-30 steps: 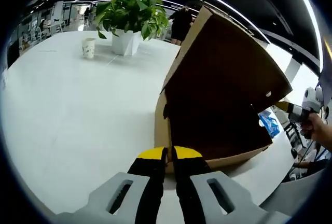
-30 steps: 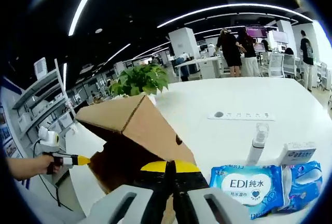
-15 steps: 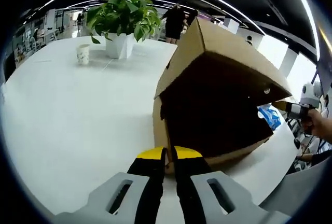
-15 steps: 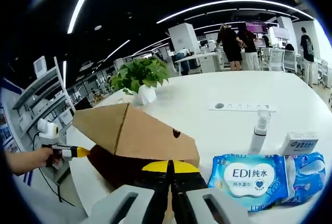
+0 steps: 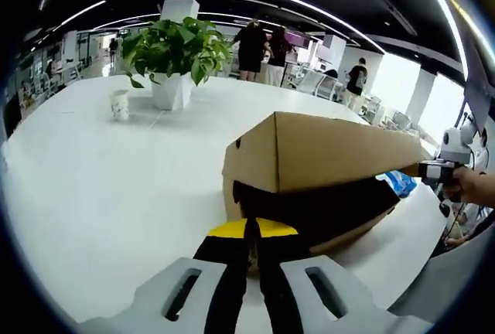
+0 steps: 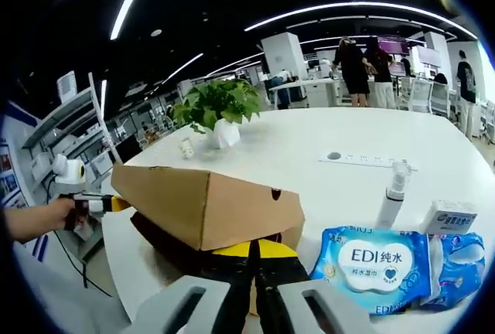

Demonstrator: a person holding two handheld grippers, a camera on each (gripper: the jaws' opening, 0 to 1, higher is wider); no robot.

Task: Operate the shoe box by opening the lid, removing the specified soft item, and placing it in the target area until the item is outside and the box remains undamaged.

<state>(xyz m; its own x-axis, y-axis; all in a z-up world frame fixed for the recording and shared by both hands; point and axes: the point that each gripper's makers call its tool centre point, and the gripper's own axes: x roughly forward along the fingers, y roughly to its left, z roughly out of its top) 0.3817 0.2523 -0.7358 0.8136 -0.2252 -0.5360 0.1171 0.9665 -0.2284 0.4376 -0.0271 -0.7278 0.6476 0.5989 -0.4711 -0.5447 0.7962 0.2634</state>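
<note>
The shoe box [image 5: 309, 187] sits on the white desk [image 5: 100, 179], and its lid [image 5: 325, 152] is lowered to a shallow tilt, with a dark wedge of gap open under the lid's front edge. In the left hand-held gripper view the box's long axis runs from just ahead of the jaws off to the right, toward the desk's edge. In the right hand-held gripper view the same box [image 6: 209, 210] stretches the other way, out to the left.

The left hand-held gripper [image 5: 251, 230] has its yellow-tipped jaws pressed together right at the near end of the box; whether a cardboard edge is pinched between them cannot be told. The right hand-held gripper [image 6: 254, 250] is likewise pressed together at the opposite end, against the box's lower edge, and again what it pinches cannot be told. Each hand-held gripper also appears at the far end of the box in the other's view, held in a hand [image 5: 468, 187].

The right hand-held gripper view picks up items lying beside the box: a blue pack of wet wipes [image 6: 375, 264], a spray bottle [image 6: 392, 195] standing upright behind it, a small white box [image 6: 448, 216], and a power strip [image 6: 363, 161] farther back. The left hand-held gripper view gives instead a paper cup [image 5: 119, 105] next to a potted plant [image 5: 174, 59], well apart from the box. People [image 5: 251, 44] stand in the background.
</note>
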